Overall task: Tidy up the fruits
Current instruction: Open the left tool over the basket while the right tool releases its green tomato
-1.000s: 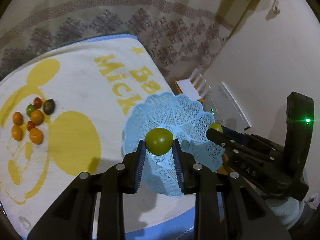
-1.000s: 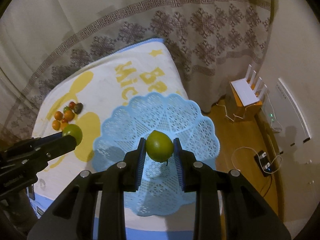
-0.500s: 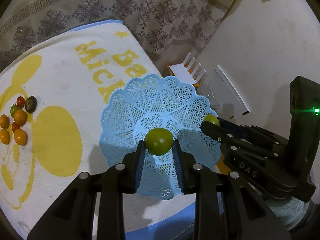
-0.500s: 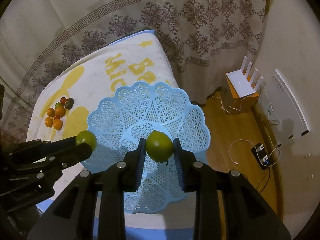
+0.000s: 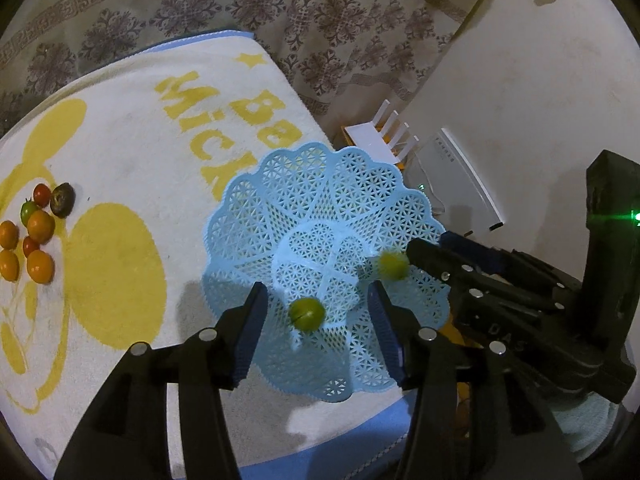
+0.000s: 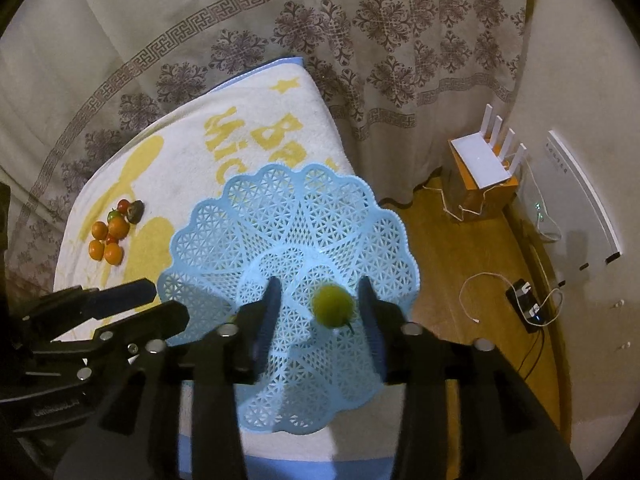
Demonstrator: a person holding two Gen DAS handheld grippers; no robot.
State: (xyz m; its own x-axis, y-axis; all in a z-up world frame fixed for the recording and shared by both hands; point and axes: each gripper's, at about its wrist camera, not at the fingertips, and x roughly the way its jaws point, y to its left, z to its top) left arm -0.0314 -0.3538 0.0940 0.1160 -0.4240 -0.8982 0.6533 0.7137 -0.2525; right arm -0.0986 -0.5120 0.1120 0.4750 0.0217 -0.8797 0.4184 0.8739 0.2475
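A small round green fruit (image 5: 307, 315) lay on the lacy floor of the pale blue openwork plastic basket (image 5: 320, 184), at about 6 o'clock of the bowl's centre in the left wrist view, between the spread fingers of the left gripper (image 5: 316, 334) and touching neither. A second green fruit (image 6: 333, 306), blurred and with a short stem, sat between the parted fingers of the right gripper (image 6: 320, 312) over the basket; whether it rested on the mesh could not be told. Both tongs stood wide apart and gripped nothing. The basket sat at the 5 o'clock corner of a white terry towel with yellow cartoon print and lettering (image 5: 120, 140). Well apart from the basket, at 9 o'clock on the towel, a cluster of small orange, red and green fruits (image 5: 30, 236) lay touching, with one dark brown fruit (image 5: 62, 205) at its 1 o'clock edge. Behind the towel hung a beige patterned curtain (image 6: 360, 40); at 3 o'clock of the right wrist view a white router with four antennas (image 6: 486, 160) sat on an orange box.
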